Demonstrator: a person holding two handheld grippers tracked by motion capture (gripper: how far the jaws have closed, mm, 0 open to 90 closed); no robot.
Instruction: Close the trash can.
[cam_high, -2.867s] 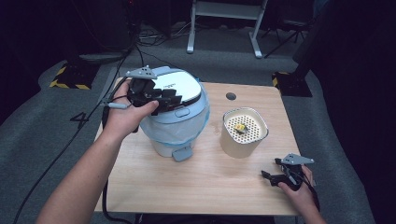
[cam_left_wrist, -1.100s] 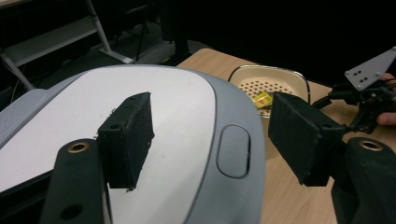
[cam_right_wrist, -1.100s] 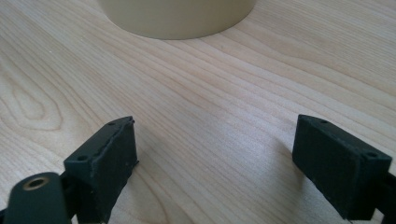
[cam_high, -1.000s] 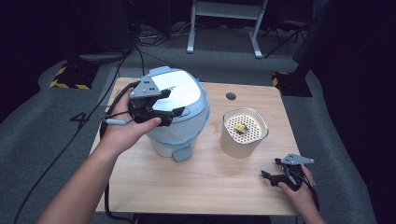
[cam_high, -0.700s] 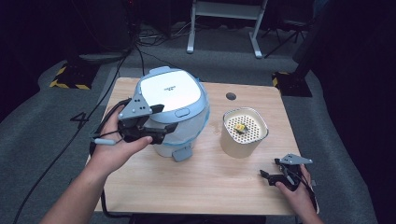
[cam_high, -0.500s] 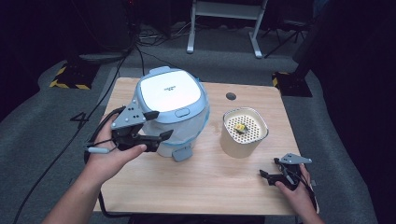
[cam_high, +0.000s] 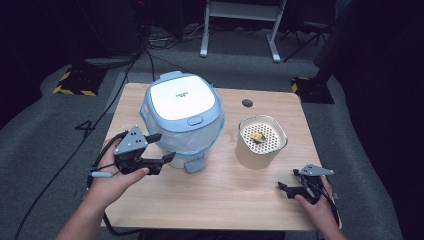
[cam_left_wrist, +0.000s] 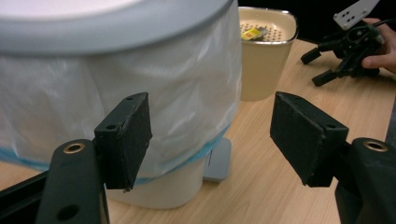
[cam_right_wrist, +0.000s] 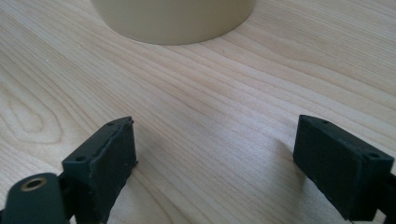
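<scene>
While the left gripper (cam_high: 159, 150) hovered just off the near left side of the rice cooker (cam_high: 182, 120), its jaws stood wide apart and held nothing, one jaw close to the cooker's wall without clearly touching it. In the left gripper view the same gripper (cam_left_wrist: 210, 135) looked along its two black jaws at the cooker (cam_left_wrist: 116, 88), whose body was wrapped in thin clear plastic with a blue band near the bottom and whose lid was shut. The cooker sat on the wooden table (cam_high: 225, 200) in its left half, towards the far edge, with a small grey tab at its foot pointing to the near edge. Just to the right of the cooker, and apart from it, stood a cream container (cam_high: 261, 141) with a perforated top, on which lay a small yellow piece (cam_high: 257, 136). A dark round hole (cam_high: 247, 103) showed in the tabletop near the far edge, beyond the container. The right gripper (cam_high: 290, 190) rested low near the near right corner of the table, well apart from the cooker. Seen in its own view, the right gripper (cam_right_wrist: 215, 163) had its jaws spread wide over bare wood, empty, with the base of the cream container (cam_right_wrist: 173, 18) beyond them.
</scene>
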